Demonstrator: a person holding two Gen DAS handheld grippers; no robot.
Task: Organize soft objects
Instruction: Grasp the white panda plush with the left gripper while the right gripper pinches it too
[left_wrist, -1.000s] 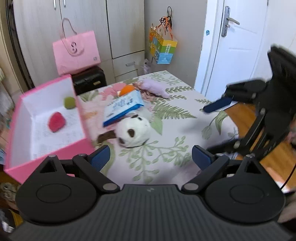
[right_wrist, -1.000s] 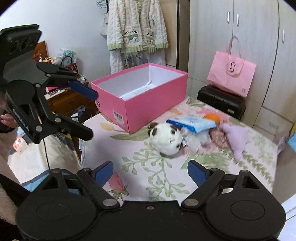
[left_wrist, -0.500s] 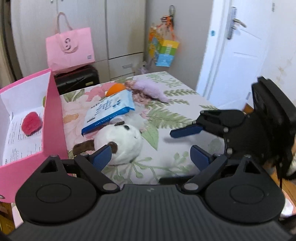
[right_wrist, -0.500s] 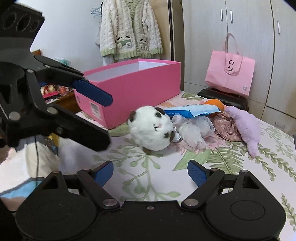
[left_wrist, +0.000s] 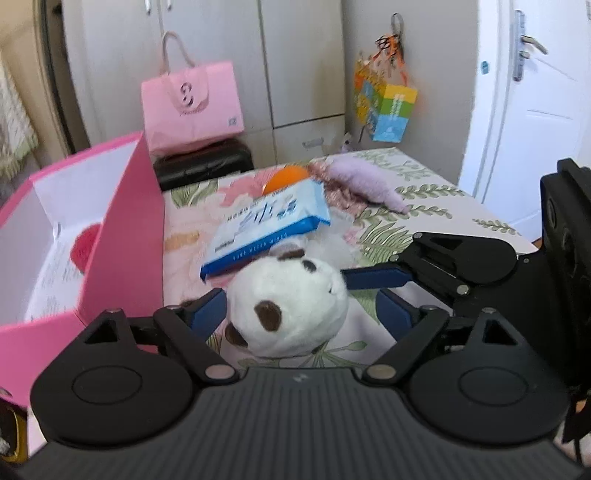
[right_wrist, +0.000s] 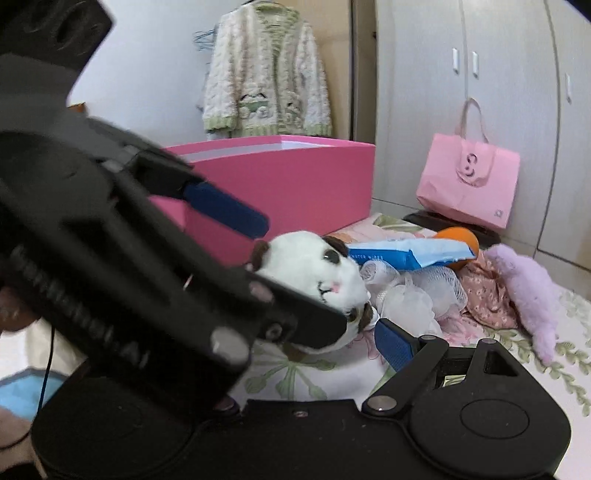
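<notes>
A white panda plush (left_wrist: 291, 306) with brown patches lies on the leaf-print table (left_wrist: 424, 192). My left gripper (left_wrist: 301, 314) straddles it and its jaws are closing; the left pad is almost at the fur, the right pad stands clear. In the right wrist view the panda plush (right_wrist: 314, 269) sits just ahead of my right gripper (right_wrist: 295, 343), which is open; its left finger is hidden behind the left gripper (right_wrist: 273, 266). A blue and white packet (left_wrist: 269, 225) rests on the panda's far side. The pink box (left_wrist: 125, 229) at the left holds a red soft toy (left_wrist: 86, 243).
Beyond the panda lie a white mesh sponge (right_wrist: 413, 291), a floral cloth (right_wrist: 484, 295), an orange ball (left_wrist: 286, 177) and a purple plush (left_wrist: 365, 181). A pink bag (left_wrist: 192, 107) sits on a black case behind the table. A white door (left_wrist: 535, 110) is at the right.
Both grippers came down and closed in on the panda from opposite sides. The left jaws narrowed around it. The left gripper now blocks the left half of the right wrist view.
</notes>
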